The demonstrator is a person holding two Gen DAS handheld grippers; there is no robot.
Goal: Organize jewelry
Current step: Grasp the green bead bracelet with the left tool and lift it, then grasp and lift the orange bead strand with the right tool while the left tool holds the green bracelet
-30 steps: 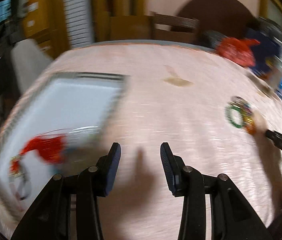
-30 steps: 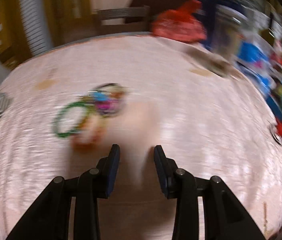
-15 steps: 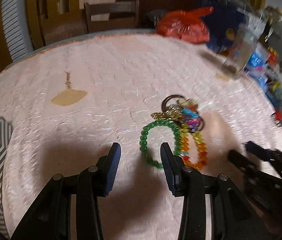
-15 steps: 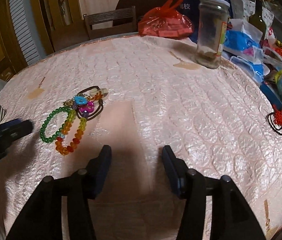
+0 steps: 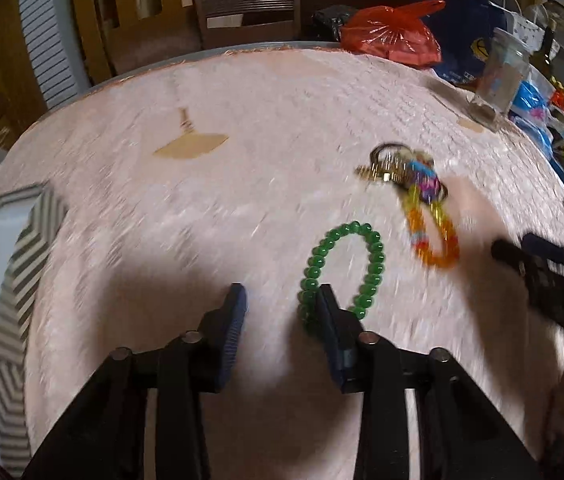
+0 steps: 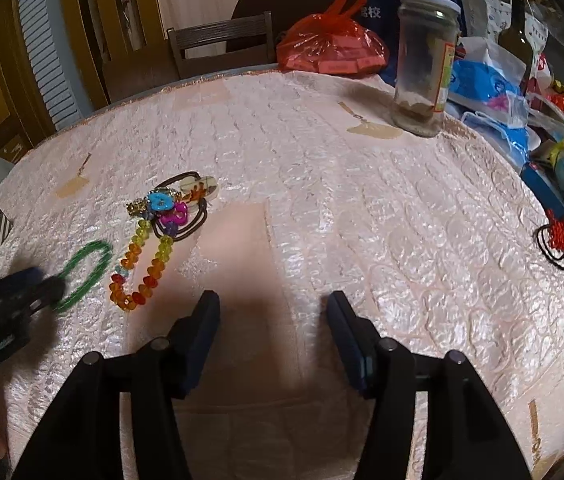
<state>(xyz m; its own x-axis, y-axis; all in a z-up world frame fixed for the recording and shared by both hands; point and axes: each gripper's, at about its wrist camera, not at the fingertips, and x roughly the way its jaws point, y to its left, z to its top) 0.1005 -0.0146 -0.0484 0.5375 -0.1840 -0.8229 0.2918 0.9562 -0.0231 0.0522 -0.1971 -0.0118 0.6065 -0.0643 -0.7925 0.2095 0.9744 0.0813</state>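
Observation:
A green bead bracelet point(image 5: 341, 268) lies on the pink tablecloth. My left gripper point(image 5: 282, 308) is down at its near side, jaws closing. The bracelet's left arc sits just inside the right finger; the pads do not press it. An orange and yellow bead bracelet point(image 5: 433, 240) lies to the right of it, below a cluster of hair ties and charms point(image 5: 405, 172). My right gripper point(image 6: 272, 308) hovers over bare cloth, jaws opening with nothing between them. From there the left gripper point(image 6: 22, 292) shows blurred at the green bracelet point(image 6: 86, 276), beside the orange bracelet point(image 6: 138, 272).
A white tray with a grey zigzag rim point(image 5: 22, 260) stands at the left edge with a red item inside. A glass jar point(image 6: 425, 68), a red plastic bag point(image 6: 329, 48), blue packets and a red knot ornament point(image 6: 559, 236) crowd the right side. A chair point(image 6: 222, 40) stands behind the table.
My left gripper swung from over the white tray to the green bracelet and its jaws narrowed. The green bracelet now lies apart from the orange one. The right jaws widened.

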